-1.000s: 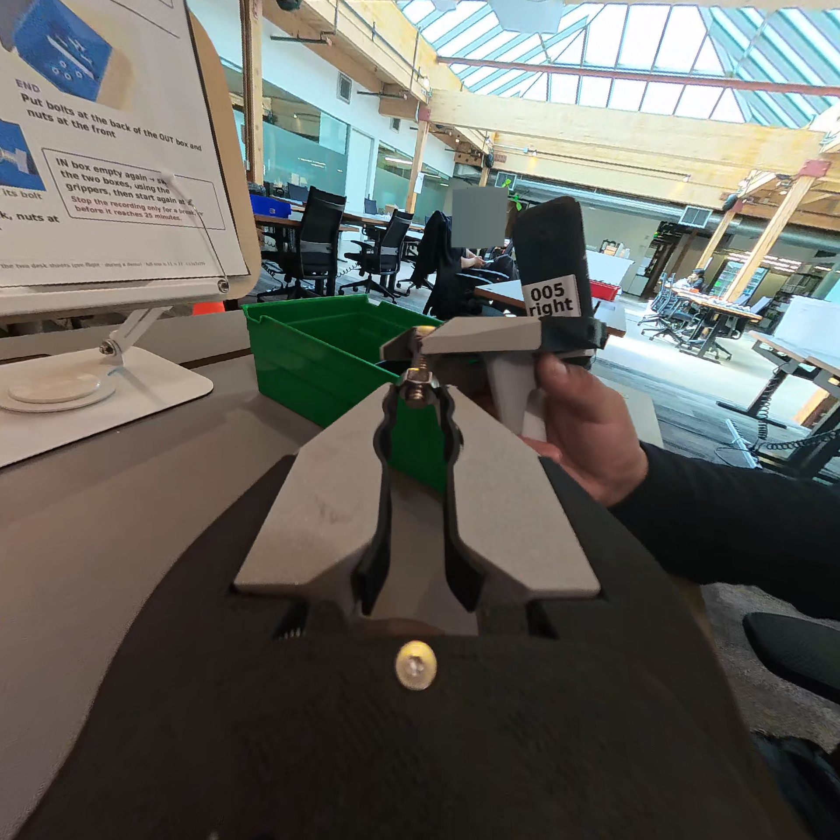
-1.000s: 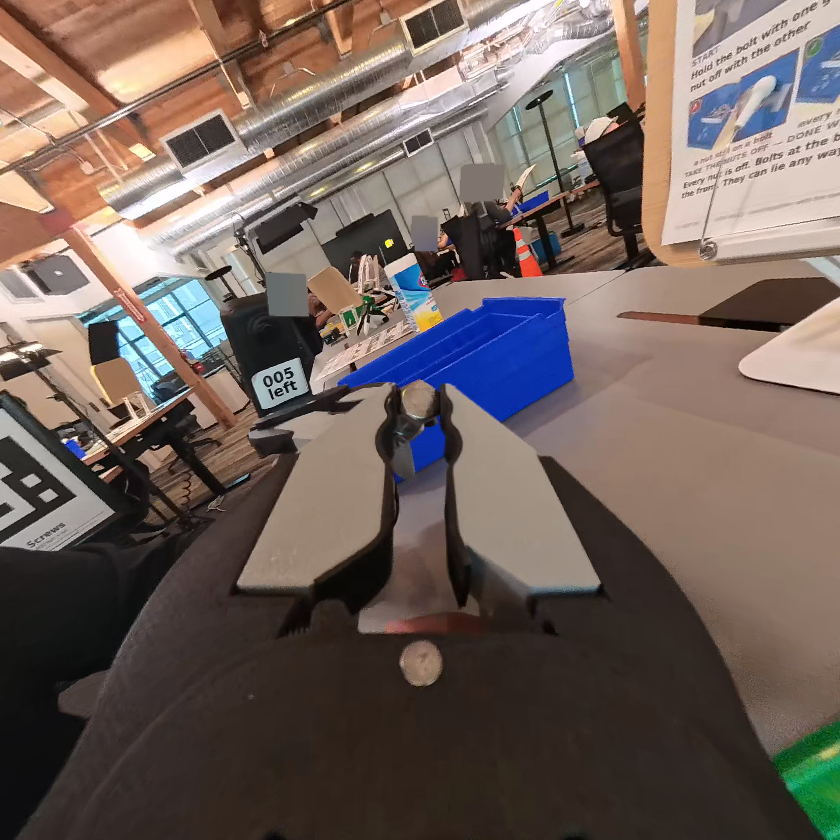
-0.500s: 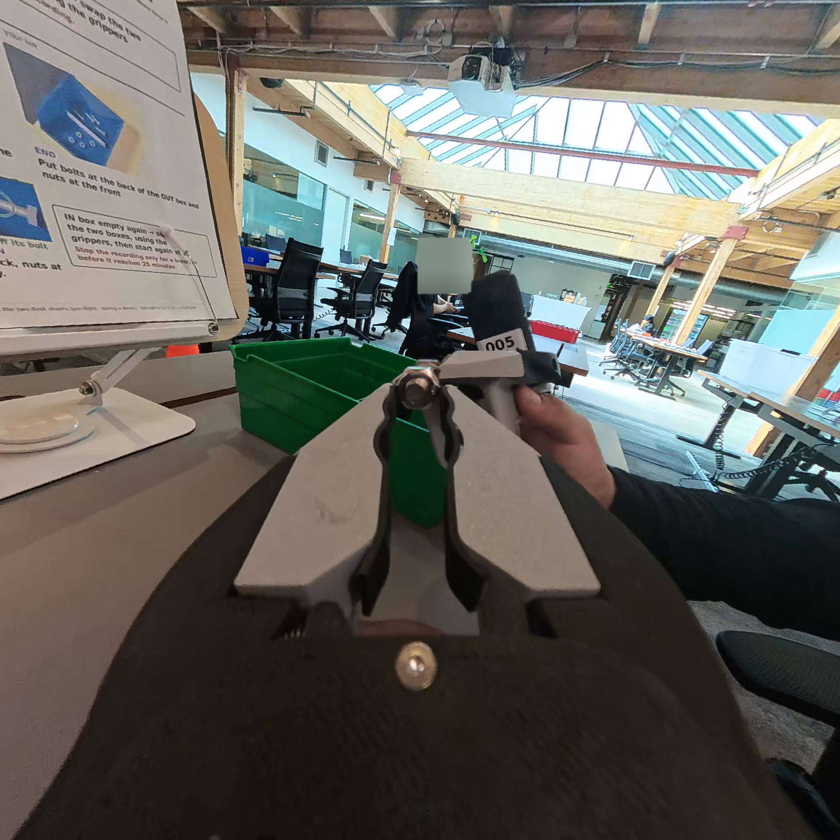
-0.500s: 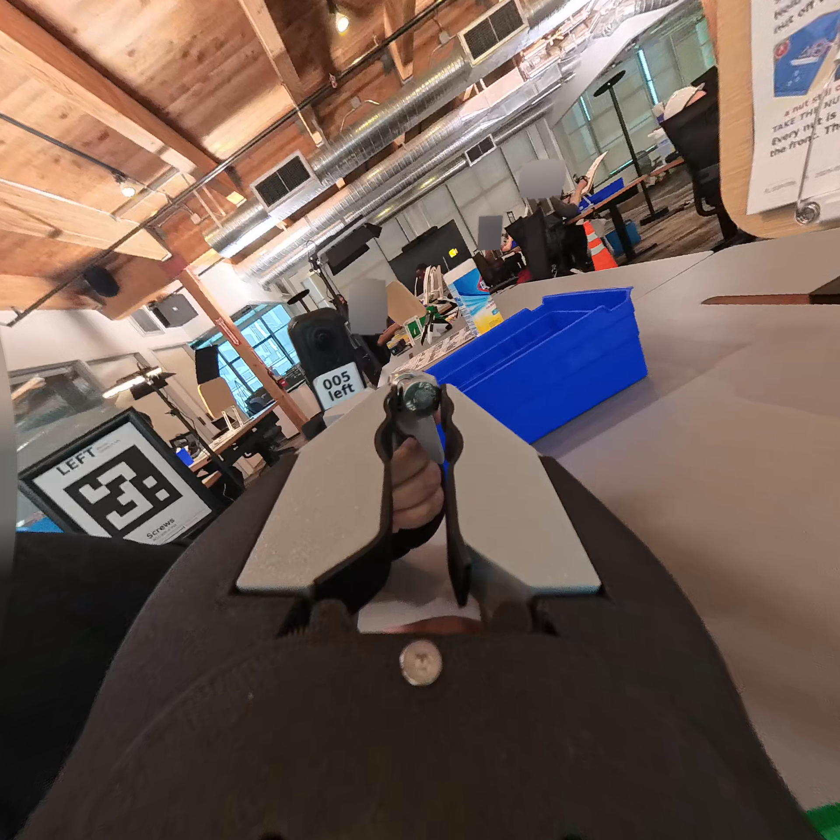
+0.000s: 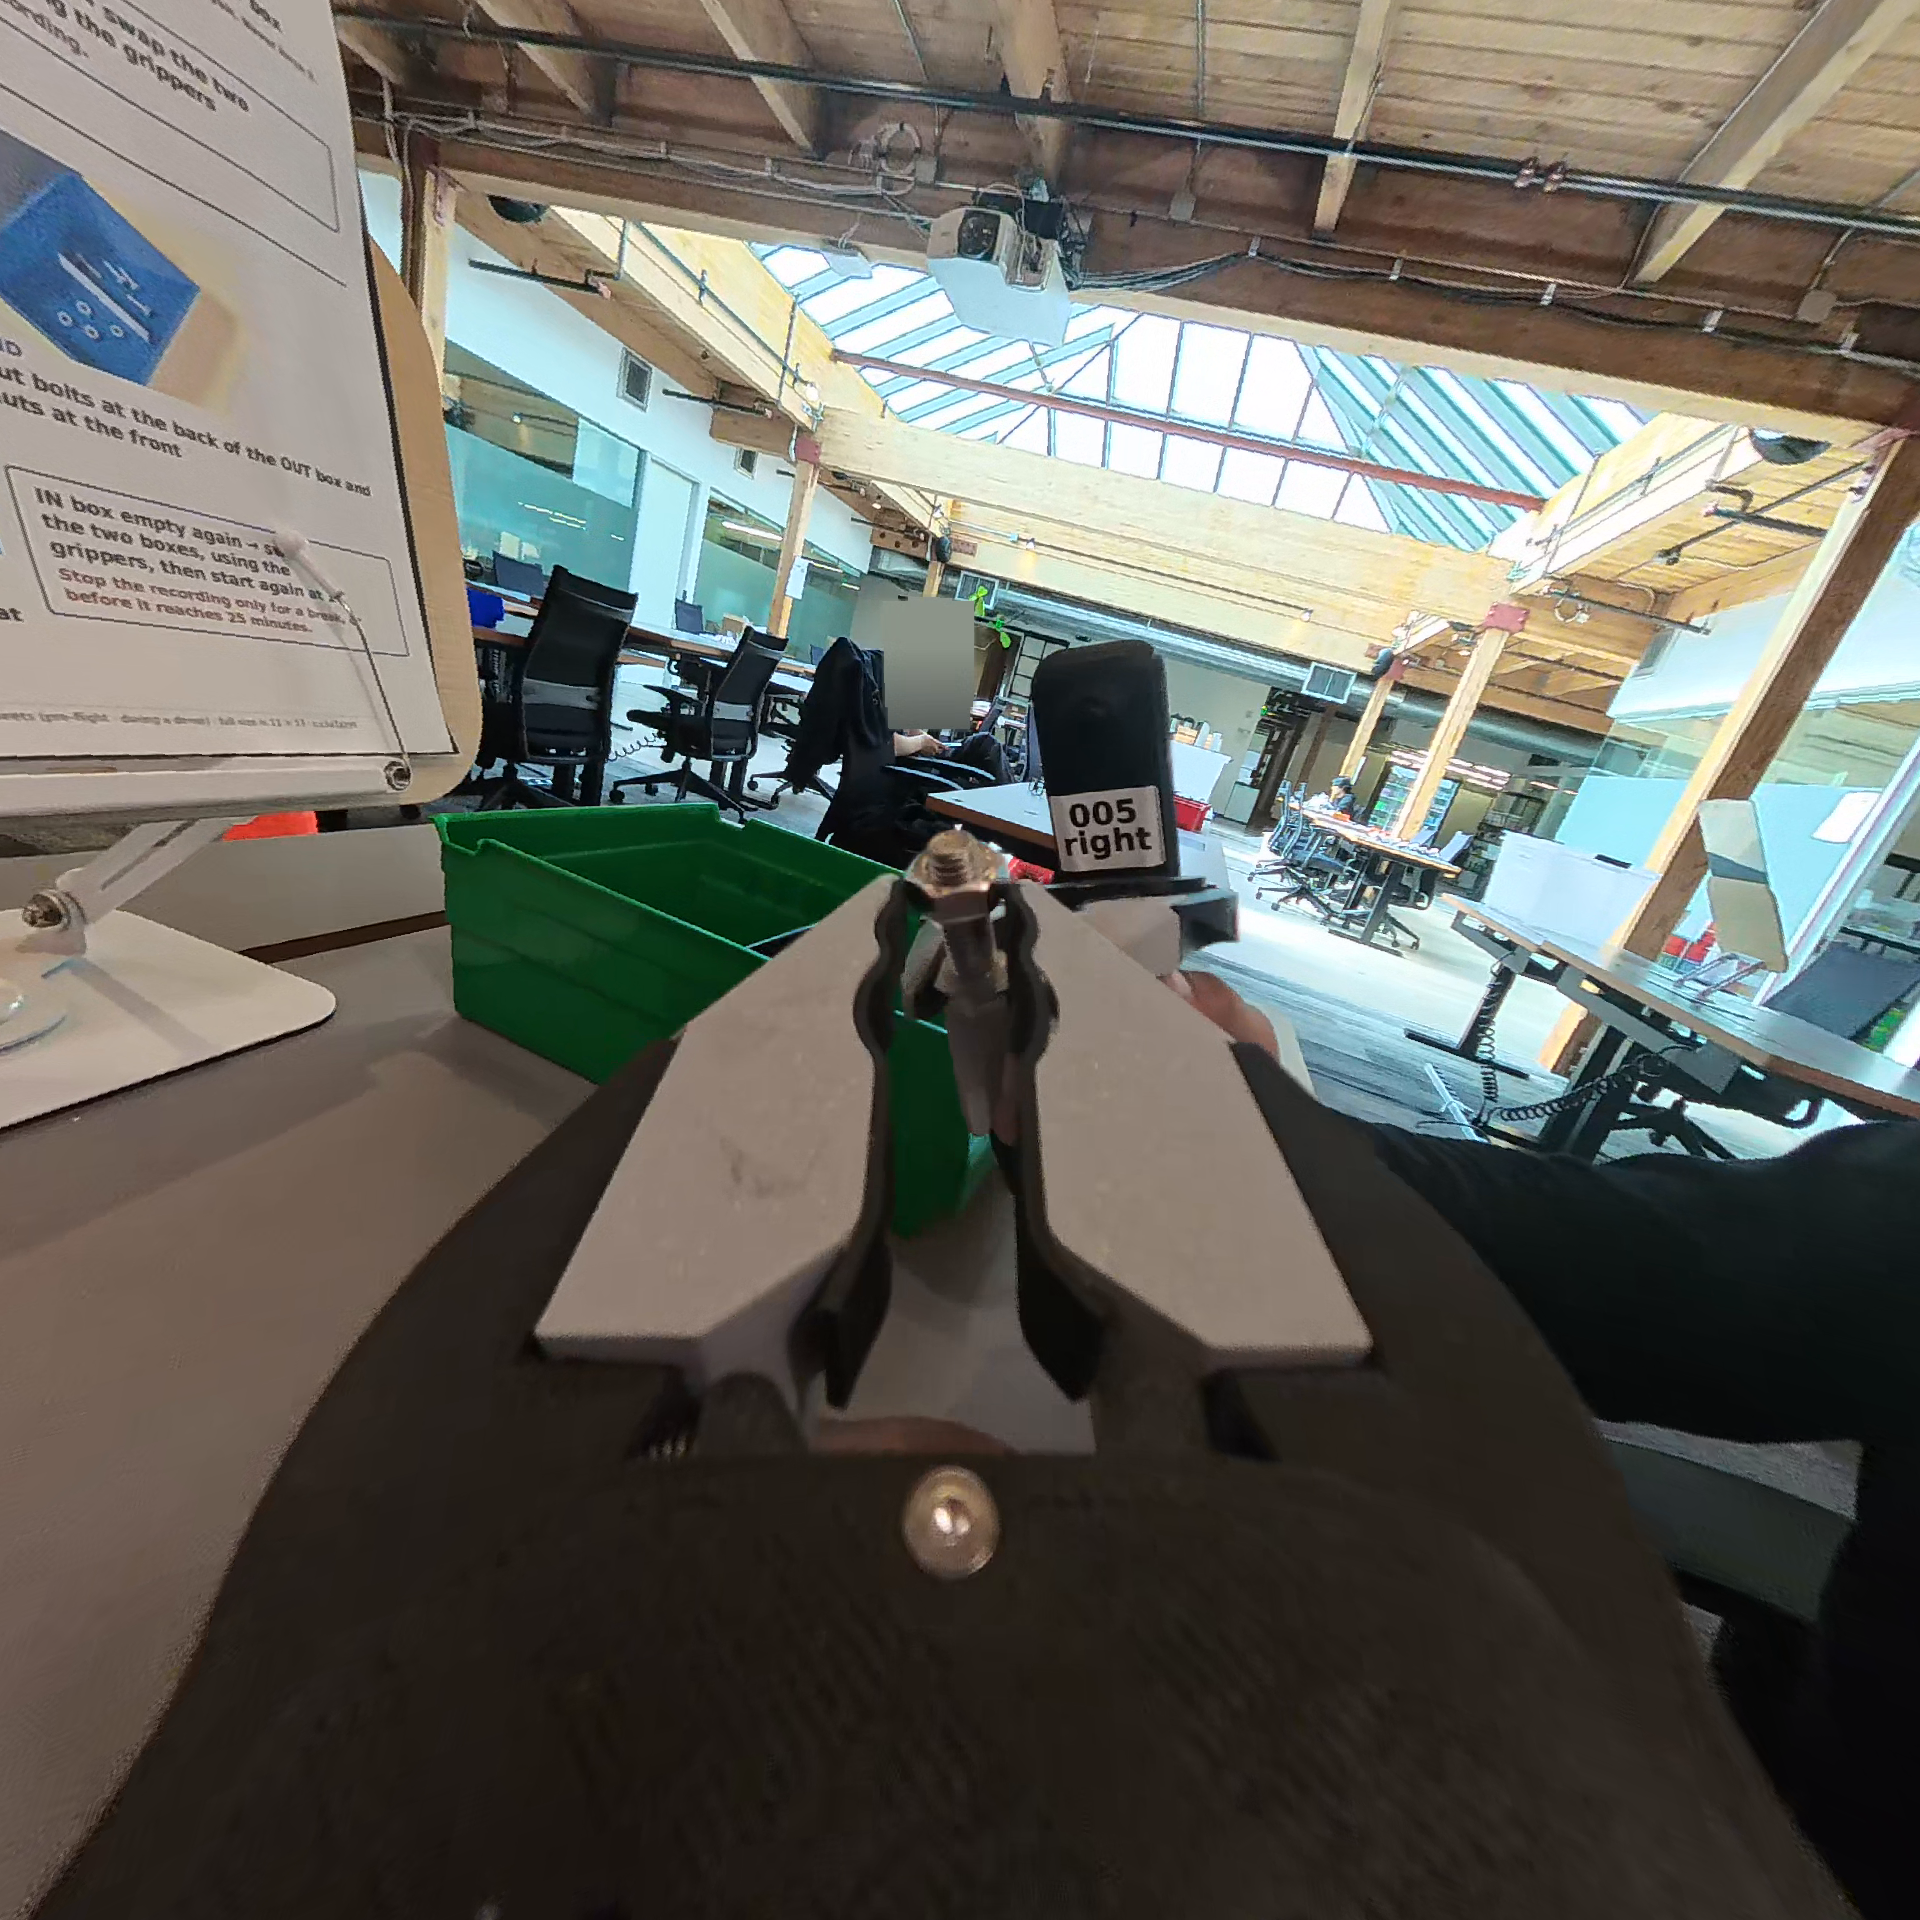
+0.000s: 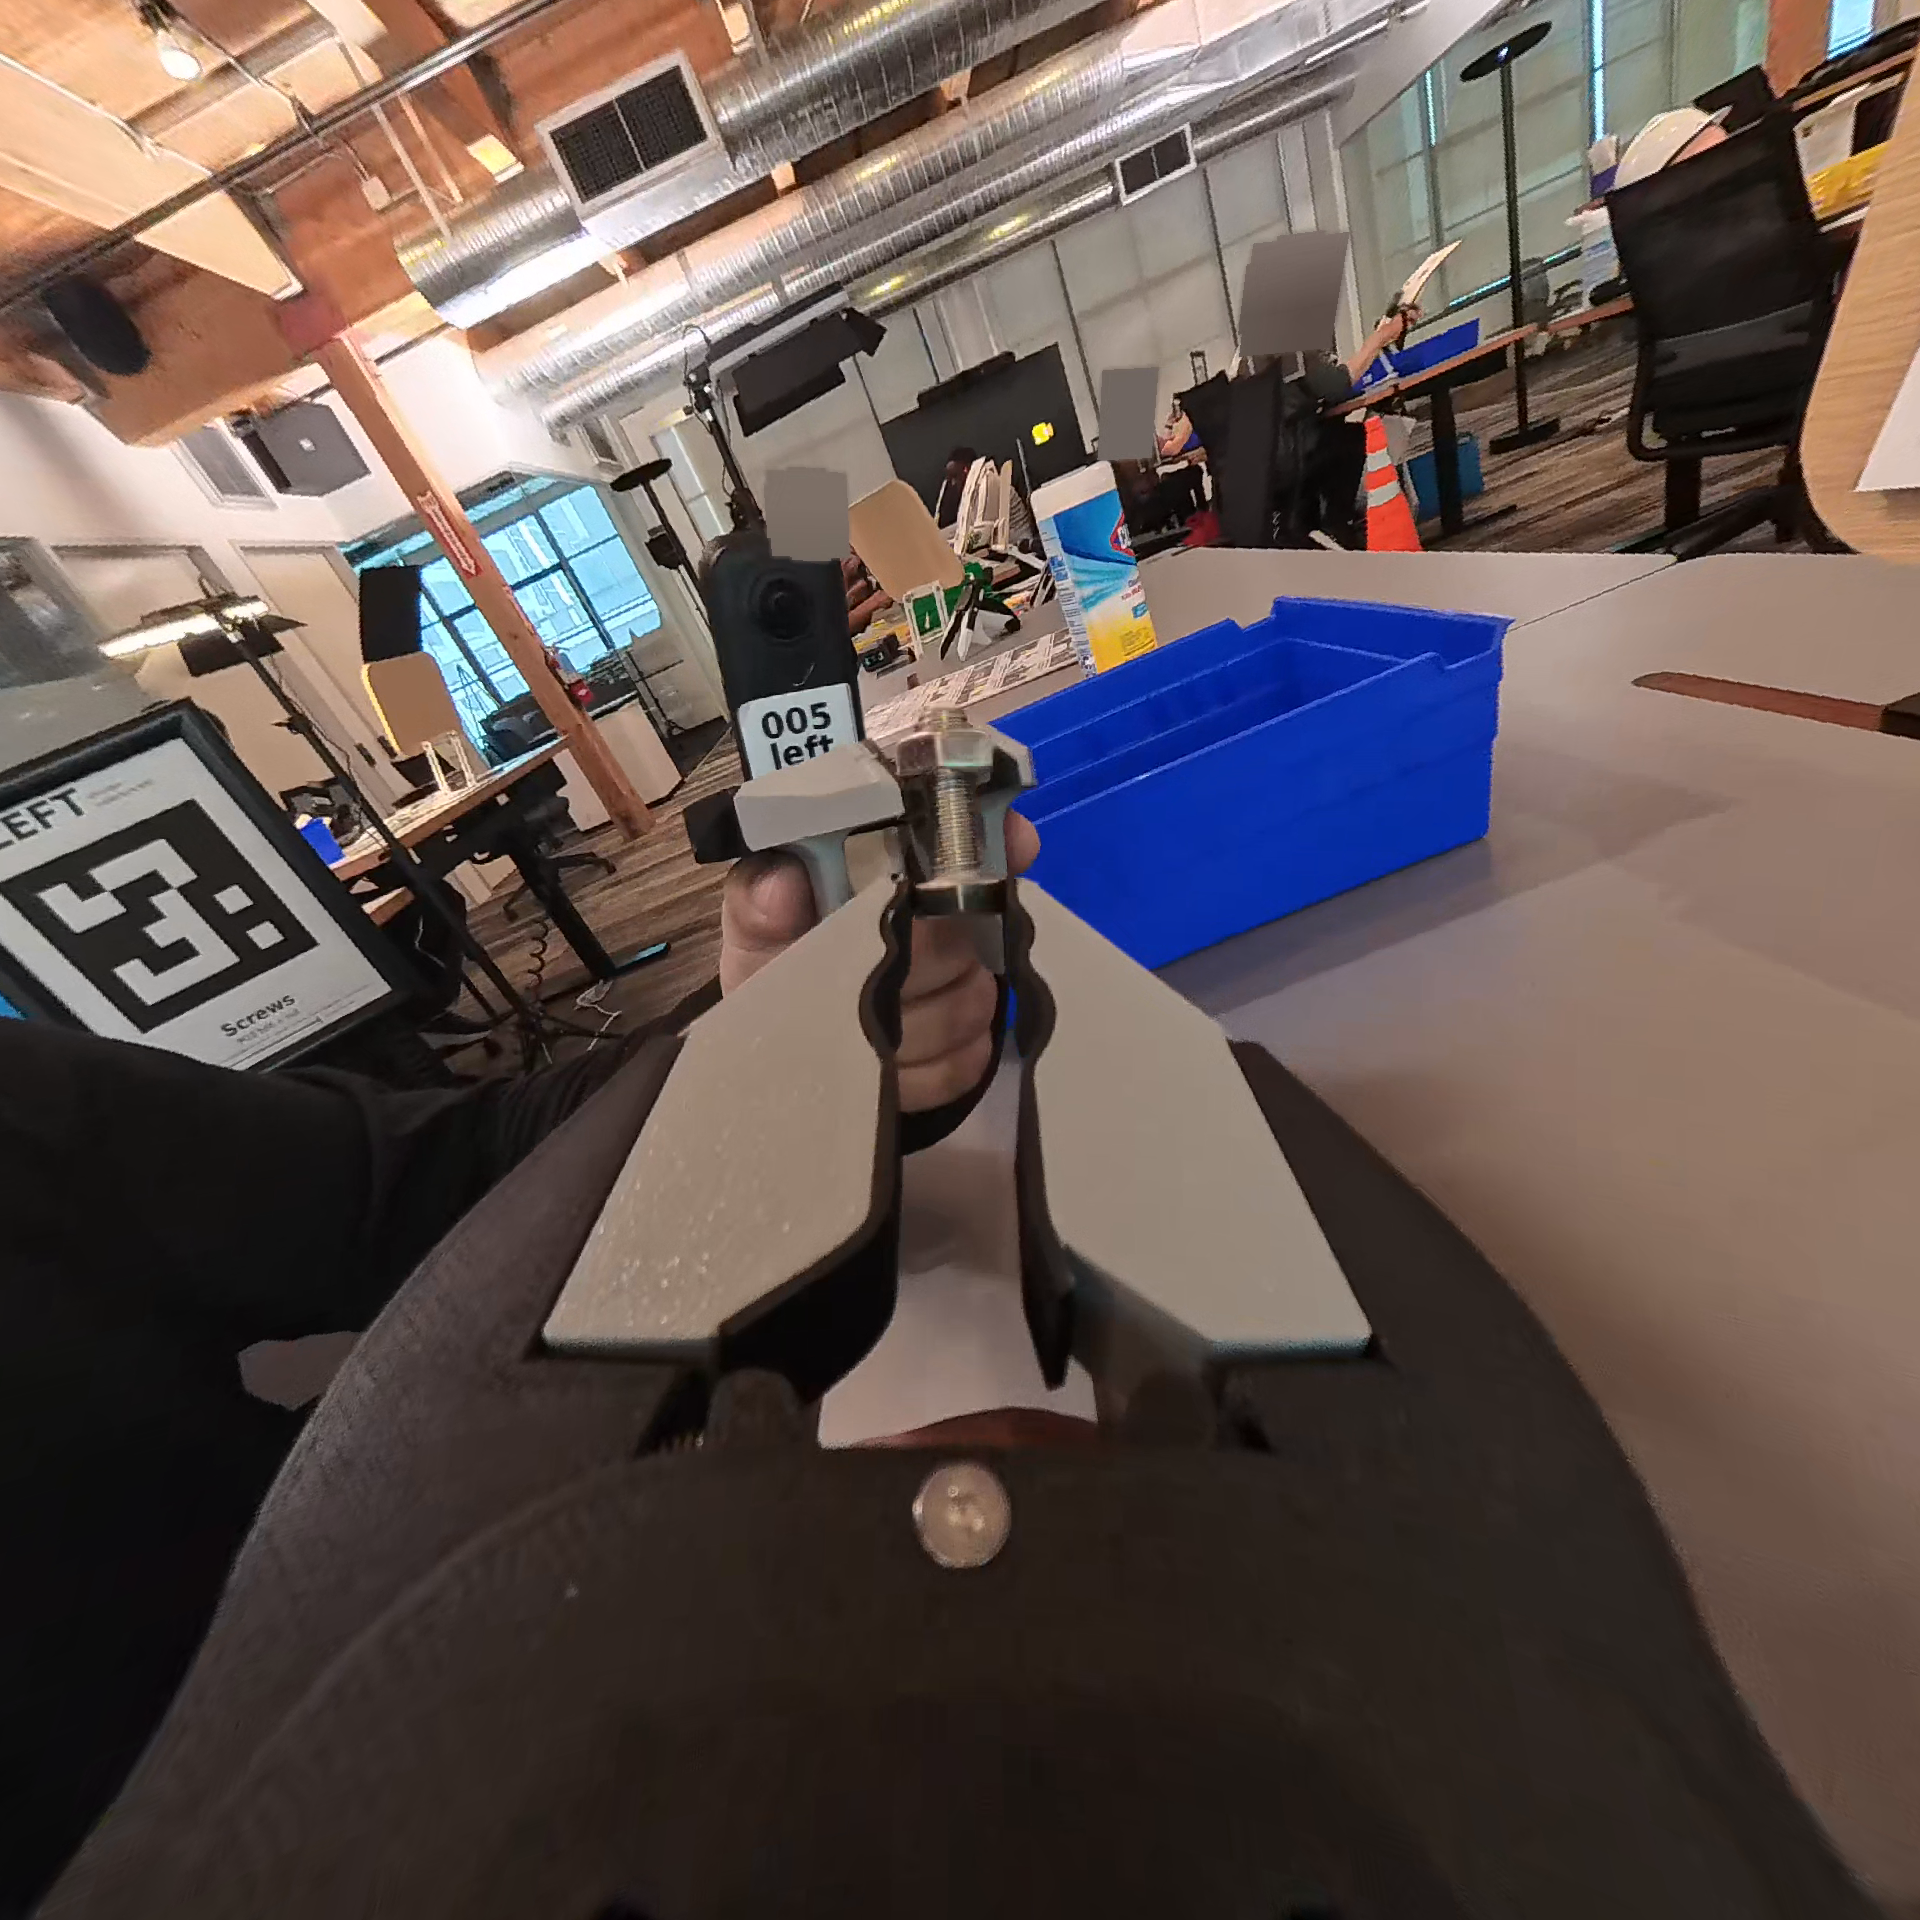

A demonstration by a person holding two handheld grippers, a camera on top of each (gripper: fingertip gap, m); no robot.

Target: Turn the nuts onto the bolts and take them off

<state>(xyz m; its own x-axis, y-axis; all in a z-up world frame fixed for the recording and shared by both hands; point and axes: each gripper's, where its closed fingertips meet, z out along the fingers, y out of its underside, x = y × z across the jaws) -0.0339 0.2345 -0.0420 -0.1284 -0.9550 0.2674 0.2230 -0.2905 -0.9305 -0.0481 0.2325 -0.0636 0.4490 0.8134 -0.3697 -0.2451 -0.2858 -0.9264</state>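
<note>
In the left wrist view, a printed instruction sheet on a white stand [image 5: 156, 997] stood at the left border and was cut off by the frame at the top and at the left. Next to it the green bin [image 5: 623, 935] rested at the far edge of the grey table [image 5: 260, 1247], with free table surface between the stand's foot and the bin. In the middle the left gripper [image 5: 951, 914] was closed on the nut [image 5: 951, 885], and the threaded end of the bolt [image 5: 961, 977] stood out above the nut while the shaft ran down between the fingers. The bolt's lower end was hidden there. Just to the right, the right gripper [image 5: 1143, 935] came in sideways; a hand [image 5: 1226, 1013] in a dark sleeve held it and was mostly covered. In the right wrist view, a framed marker board [image 6: 156, 904] was cut by the left border. The left gripper [image 6: 951, 774] reached in from the left with the nut [image 6: 945, 750] at its tips, and a hand [image 6: 935, 987] showed below. The right gripper [image 6: 956, 904] was closed on the bolt head [image 6: 956, 891], with the bolt [image 6: 956, 826] upright in the air, above the table's near edge. To the right the blue bin [image 6: 1299, 790] lay on the grey table [image 6: 1558, 1039], with open surface around it. Its inside could not be seen well.
</note>
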